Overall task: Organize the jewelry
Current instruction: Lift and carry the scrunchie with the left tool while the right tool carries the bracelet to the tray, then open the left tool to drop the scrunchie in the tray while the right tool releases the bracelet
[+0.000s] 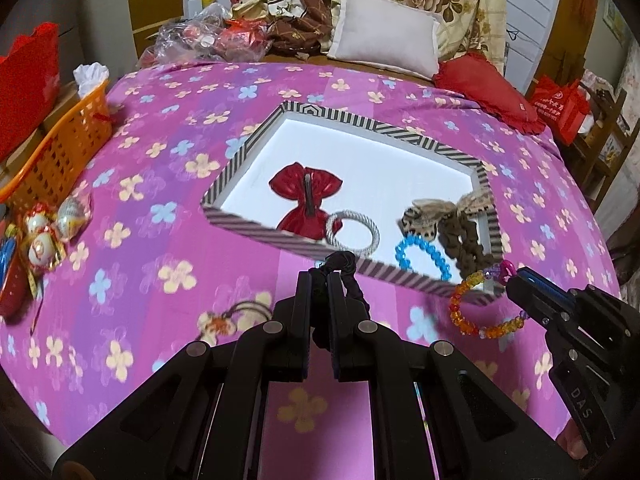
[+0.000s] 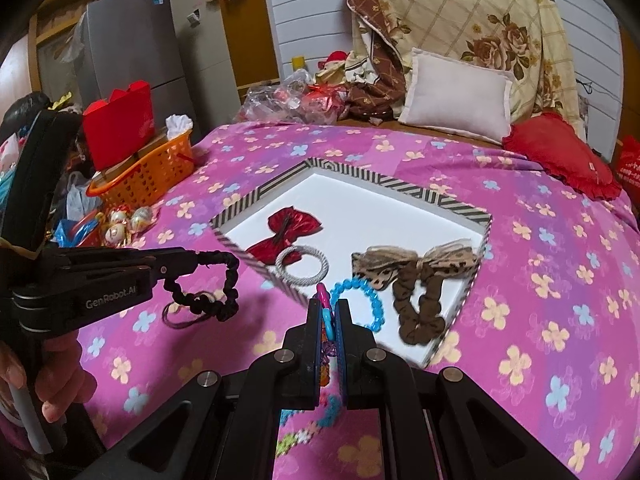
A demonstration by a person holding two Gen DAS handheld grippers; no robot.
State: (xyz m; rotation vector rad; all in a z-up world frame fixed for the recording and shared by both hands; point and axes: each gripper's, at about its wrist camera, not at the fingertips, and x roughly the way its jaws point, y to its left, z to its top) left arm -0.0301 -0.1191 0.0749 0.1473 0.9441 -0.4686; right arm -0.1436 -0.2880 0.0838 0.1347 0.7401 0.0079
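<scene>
Landmark = striped tray (image 1: 256, 227) (image 2: 416, 190), white inside, lying flat on bed w/ pink flowered cover (image 1: 168, 184) (image 2: 540, 280).

Left hand-held gripper (image 1: 319, 280) (image 2: 200, 259): jaws pressed nearly together, pinching black scrunchie (image 1: 347, 264) (image 2: 230, 280). Scrunchie hangs off the tips as a loop, just short of tray's near edge, above the cover; not in tray. Person's hand (image 2: 48, 380) visible on the grip.

Right hand-held gripper (image 2: 328, 312) (image 1: 514, 286): jaws pinched on beaded bracelet (image 1: 472, 304) (image 2: 325, 312). Orange/yellow beads w/ pink clasp; loop dangles below the tips at tray's near corner, outside it. In right wrist view only the pink/blue clasp part shows between the pads; rest blurred below.

In tray:
- red bow (image 1: 306, 196) (image 2: 286, 232), toward left side, dark clip across its middle.
- white-grey ring bangle (image 1: 354, 230) (image 2: 302, 266), touching red bow's lower lobe, against near edge.
- blue bead bracelet (image 1: 422, 254) (image 2: 360, 300), right of the bangle, near edge.
- leopard bow (image 1: 440, 212) (image 2: 412, 262) w/ brown scrunchie (image 1: 464, 246) (image 2: 418, 312) attached below, right end of tray.

Outside tray, left: small hair tie w/ charm (image 1: 228, 318) on cover, partly blurred. Orange basket (image 1: 60, 152) (image 2: 144, 180) off bed's left edge. Far side of tray: white pillow (image 1: 384, 32) (image 2: 456, 96), red cushion (image 1: 484, 92) (image 2: 560, 156).
</scene>
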